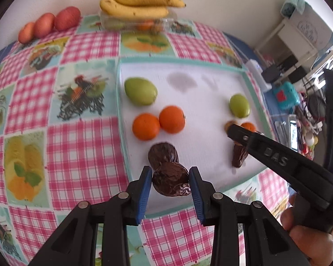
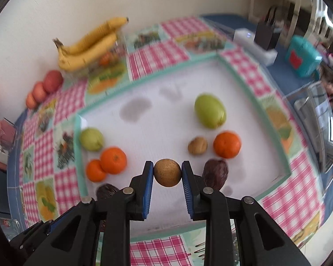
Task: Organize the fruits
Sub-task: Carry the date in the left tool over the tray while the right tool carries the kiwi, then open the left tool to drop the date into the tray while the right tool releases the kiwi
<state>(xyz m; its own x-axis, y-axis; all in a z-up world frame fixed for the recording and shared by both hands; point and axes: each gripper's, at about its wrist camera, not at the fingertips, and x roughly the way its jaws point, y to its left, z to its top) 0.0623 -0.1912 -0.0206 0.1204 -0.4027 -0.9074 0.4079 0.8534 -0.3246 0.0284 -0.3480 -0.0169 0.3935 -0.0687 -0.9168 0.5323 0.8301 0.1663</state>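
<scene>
My left gripper (image 1: 170,182) is clamped on a dark wrinkled fruit (image 1: 171,181), the blue pads pressing both of its sides. Its long axis runs roughly across the jaws, tilting down toward my right. It sits over the near edge of the white mat (image 1: 211,84), just in front of a second dark wrinkled fruit (image 1: 163,155) lying on the mat.

My right gripper (image 2: 167,173) pinches a round brown speckled fruit (image 2: 167,172) between its pads, above the near part of the mat; being round, it shows no clear pointing direction.

On the mat's left side a green fruit (image 1: 141,91) lies with its long axis across, its narrower end toward the right, and two oranges (image 1: 158,123) touch each other just in front of it. On the right side another green fruit (image 2: 209,111) lies tilted, with a walnut (image 2: 197,145) and an orange (image 2: 226,144) before it, and a dark date (image 2: 215,174) nearer still.

At the far edge of the checked tablecloth (image 1: 77,150), bananas (image 1: 137,5) rest on a clear container (image 1: 139,21), tips pointing right, with three red fruits (image 1: 48,24) in a row near the far left corner.
</scene>
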